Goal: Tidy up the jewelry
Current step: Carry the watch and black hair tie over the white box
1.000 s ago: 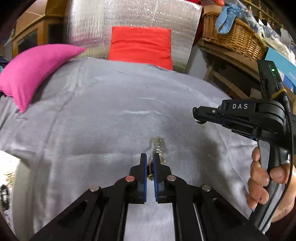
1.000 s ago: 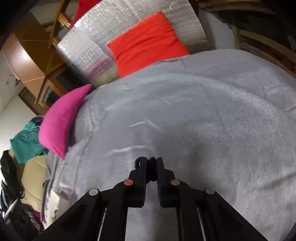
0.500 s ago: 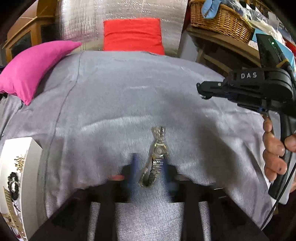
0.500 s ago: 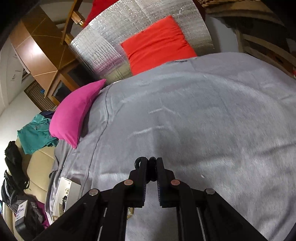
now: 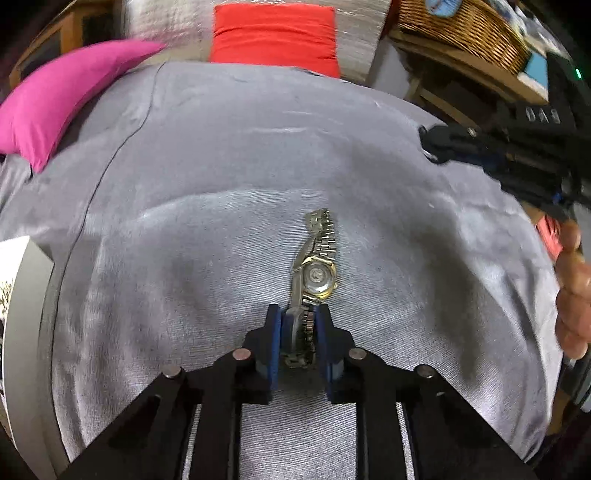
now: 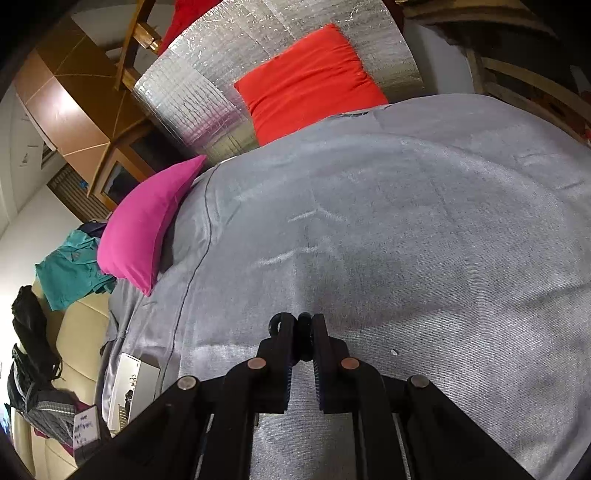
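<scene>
Left gripper (image 5: 298, 325) dropped onto watch (image 5: 316, 273) mid-bed (image 5: 221, 166) — jaws closing on its band; right gripper (image 6: 303, 338) jaws pressed together — "DAS" label blurred.

- Bed cover (image 5: 207, 206) — plain grey, with a fine woven ribbing and paler, shiny streaks.
- Watch (image 5: 316, 258) — silver-toned metal links, with a gold-toned rim around the round case.
- Left hand-held gripper (image 5: 298, 332) — black frame, blue pads, small copper-coloured rivets.
- Right hand-held gripper (image 6: 303, 338) — black all over, the same coppery rivets, white letters on its side seen from the left wrist view.
- Pink pillow (image 5: 62, 99) — solid magenta.
- Red cushion (image 6: 310, 81) — bright orange-red, unpatterned.
- Foil sheet (image 6: 207, 92) — silver, quilted in a small grid.
- Basket (image 5: 465, 33) — tan wicker weave.
- Box (image 6: 131, 387) — white, with small dark items.
- Garment (image 6: 70, 273) — teal, lying on cream upholstery.
</scene>
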`<state>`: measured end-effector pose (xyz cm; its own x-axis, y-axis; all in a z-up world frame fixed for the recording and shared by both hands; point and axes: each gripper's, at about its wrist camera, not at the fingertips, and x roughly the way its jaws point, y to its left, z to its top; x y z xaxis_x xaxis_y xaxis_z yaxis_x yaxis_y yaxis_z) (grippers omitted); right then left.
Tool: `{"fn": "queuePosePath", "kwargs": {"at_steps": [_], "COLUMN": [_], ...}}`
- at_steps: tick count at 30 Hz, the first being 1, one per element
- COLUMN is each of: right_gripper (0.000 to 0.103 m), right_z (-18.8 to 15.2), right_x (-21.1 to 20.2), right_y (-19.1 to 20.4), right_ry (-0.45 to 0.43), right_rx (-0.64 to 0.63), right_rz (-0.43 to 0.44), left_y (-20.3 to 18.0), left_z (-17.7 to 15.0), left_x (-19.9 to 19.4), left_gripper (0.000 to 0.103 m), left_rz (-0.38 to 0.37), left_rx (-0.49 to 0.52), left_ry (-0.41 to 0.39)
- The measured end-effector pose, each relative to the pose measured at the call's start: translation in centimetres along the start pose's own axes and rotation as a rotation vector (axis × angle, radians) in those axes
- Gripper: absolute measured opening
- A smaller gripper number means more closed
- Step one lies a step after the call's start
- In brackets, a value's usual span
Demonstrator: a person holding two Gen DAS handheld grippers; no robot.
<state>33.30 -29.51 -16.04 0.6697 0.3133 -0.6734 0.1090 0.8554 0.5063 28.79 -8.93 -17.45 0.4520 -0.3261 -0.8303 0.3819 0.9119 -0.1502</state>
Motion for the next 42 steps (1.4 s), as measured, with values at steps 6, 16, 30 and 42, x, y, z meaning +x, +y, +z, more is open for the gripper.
{"fn": "queuePosePath", "kwargs": {"at_steps": [6, 16, 30, 42], "right_gripper": [0.011, 0.011, 0.011, 0.011], "right_z": [-0.5, -2.1, -6.3, -9.4], "right_x": [-0.1, 0.1, 0.6, 1.6], "right_y": [1.4, 5.4, 12.6, 17.5], "right_ry": [-0.002, -0.001, 0.032, 0.076], "right_rx": [-0.024, -0.077, -0.185, -0.237], "right_rz": [0.023, 0.07, 0.167, 0.246], "left_y": [-0.8, 1.8, 10.0, 17.3], "left_z": [-0.1, -1.3, -6.5, -14.4], "left_x": [-2.9, -9.9, -21.2, -27.2], "left_gripper": [0.013, 0.013, 0.013, 0.013], "left_rz": [-0.011, 0.005, 0.167, 0.389], "left_rx": [0.008, -0.058, -0.22, -0.32], "left_ry": [-0.058, -0.174, -0.35, -0.341]}}
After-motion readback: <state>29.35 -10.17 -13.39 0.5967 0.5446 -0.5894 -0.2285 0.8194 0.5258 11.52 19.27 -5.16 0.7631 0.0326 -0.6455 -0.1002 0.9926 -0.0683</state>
